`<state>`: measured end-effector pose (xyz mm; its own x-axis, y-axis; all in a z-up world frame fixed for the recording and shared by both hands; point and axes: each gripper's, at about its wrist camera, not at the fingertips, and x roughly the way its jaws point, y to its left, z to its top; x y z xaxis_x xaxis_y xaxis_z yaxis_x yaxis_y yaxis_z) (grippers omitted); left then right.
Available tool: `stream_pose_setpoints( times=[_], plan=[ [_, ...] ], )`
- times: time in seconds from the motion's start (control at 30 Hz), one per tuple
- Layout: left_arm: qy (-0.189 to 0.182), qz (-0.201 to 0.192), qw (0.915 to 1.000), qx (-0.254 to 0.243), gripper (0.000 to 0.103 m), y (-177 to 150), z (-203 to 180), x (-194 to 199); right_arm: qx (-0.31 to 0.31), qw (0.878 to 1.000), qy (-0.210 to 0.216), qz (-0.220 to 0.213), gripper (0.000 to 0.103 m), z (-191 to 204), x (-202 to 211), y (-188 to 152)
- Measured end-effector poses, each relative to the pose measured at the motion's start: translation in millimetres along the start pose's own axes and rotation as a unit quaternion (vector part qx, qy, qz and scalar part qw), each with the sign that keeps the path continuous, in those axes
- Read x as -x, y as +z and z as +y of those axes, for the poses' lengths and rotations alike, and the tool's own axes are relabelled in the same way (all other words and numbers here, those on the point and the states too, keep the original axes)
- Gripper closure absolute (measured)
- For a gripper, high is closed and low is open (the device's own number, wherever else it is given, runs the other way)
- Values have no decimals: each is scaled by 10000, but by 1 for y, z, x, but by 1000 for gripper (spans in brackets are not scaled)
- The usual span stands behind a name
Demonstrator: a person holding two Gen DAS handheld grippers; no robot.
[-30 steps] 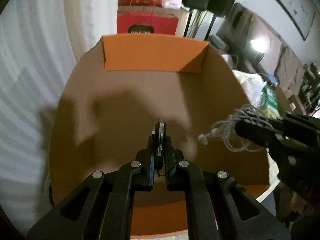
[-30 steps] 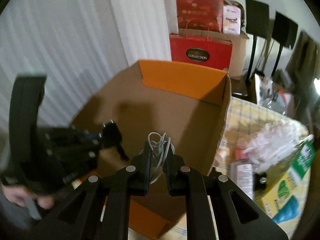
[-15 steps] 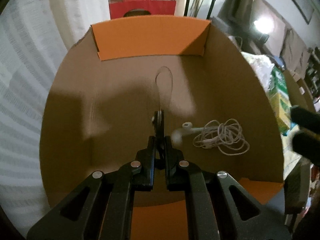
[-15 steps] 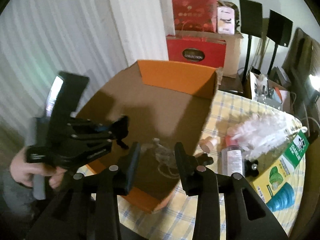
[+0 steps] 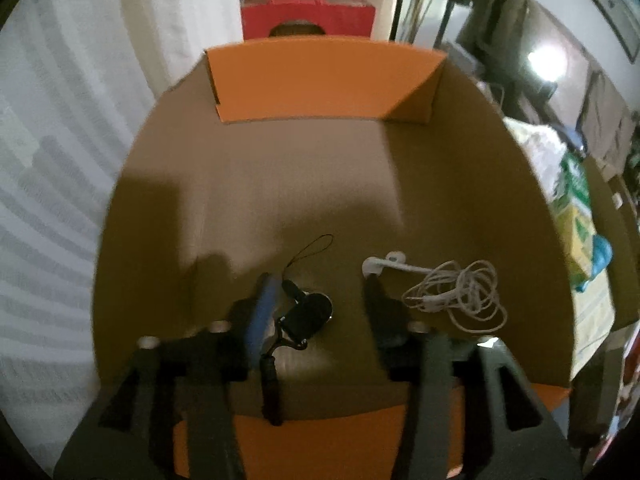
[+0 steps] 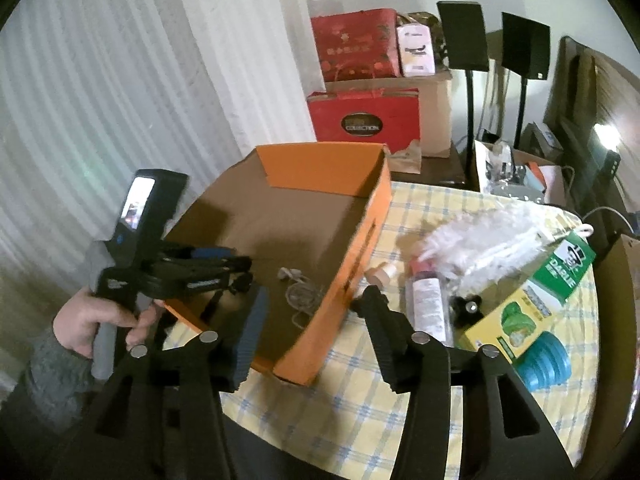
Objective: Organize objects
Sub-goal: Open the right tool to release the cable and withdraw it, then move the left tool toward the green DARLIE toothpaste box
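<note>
Your left gripper and right gripper have just opened; black gadget and earphones lie loose in the orange box.

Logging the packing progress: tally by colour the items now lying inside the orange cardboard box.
White: 1, the coiled white wired earphones
Black: 1, the small round black gadget on a thin cord loop
Total: 2, both on the box floor.

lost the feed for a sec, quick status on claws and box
Left claw open, jaws just opened, black gadget lying between them. Right claw open, empty. Earphones in orange box. Nothing blocking.
</note>
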<state>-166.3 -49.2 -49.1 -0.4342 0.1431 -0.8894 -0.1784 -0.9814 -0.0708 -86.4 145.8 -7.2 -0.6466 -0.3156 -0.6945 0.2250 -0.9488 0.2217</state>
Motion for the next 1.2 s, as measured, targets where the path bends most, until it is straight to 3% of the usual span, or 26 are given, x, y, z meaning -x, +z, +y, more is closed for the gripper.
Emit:
stream_pose_setpoints(
  times=[0.1,0.17,0.23,0.37,0.53,0.77,0.97,1.2],
  plan=[
    [-14,-222,9998,18,33,-4,-3,16,-63,10000,-45,-28,43,-7,4,-4],
    [-85,-339,9994,17,32,-7,-7,26,-122,9999,-101,-54,37,-11,7,-7],
    [-116,-422,9990,13,18,-10,-12,33,-194,9996,-192,-79,31,-18,12,-9],
    [1,-788,9968,-109,11,-14,-26,49,-288,9985,-444,-109,16,-30,19,-13],
    [-275,-993,9946,-120,1,-15,-41,66,-393,9970,-647,-166,12,-47,32,-18],
    [-773,-1080,9911,-99,0,-18,-60,77,-638,9932,-937,-275,12,-77,53,-23],
    [-980,-1110,9889,-136,0,-23,-78,78,-762,9906,-1091,-314,12,-95,67,-30],
    [-1105,-1139,9873,-9,0,-35,-82,79,-717,9922,-983,-251,12,-100,62,-39]
  ],
)
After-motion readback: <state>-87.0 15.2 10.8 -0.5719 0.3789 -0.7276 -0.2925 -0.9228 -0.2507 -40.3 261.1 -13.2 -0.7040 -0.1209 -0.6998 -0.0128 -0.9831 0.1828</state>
